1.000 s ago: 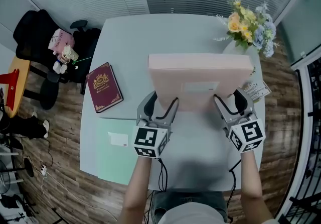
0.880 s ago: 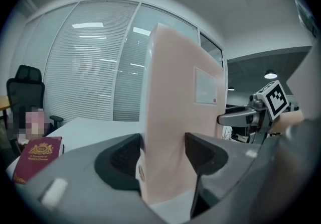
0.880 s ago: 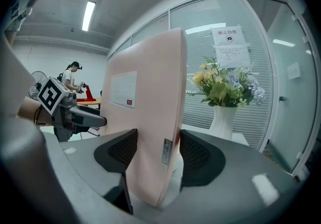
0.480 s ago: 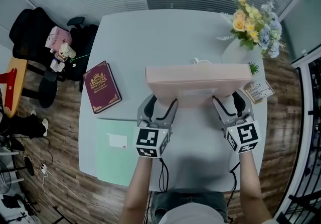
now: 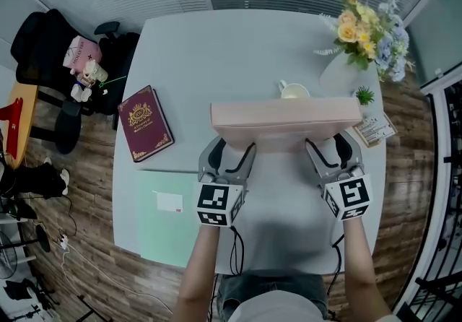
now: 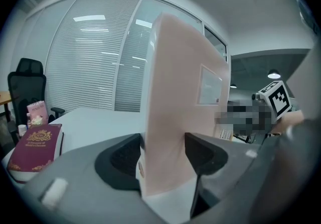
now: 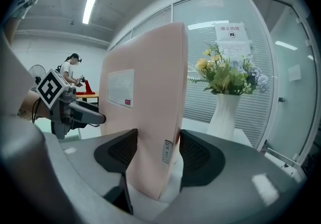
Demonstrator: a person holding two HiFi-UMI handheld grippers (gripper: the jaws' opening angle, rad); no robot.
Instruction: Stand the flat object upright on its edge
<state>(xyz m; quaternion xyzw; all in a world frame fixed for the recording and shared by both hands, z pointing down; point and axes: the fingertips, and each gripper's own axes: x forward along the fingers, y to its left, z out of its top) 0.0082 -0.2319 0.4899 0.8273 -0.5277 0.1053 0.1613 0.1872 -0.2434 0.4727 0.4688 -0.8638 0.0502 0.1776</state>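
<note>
Fingers (image 6: 120,160) of left gripper (image 5: 234,146), right gripper (image 5: 328,142) clamp flat pink object (image 5: 285,115); upright

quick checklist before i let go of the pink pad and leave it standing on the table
1. Left gripper clamped on the pink pad: ok.
2. Right gripper clamped on it: ok.
3. Pad upright, long edge down: ok, near vertical in both gripper views.
4. Bottom edge resting on the table: cannot tell.
5. Gap to the cup behind it: cannot tell.
</note>
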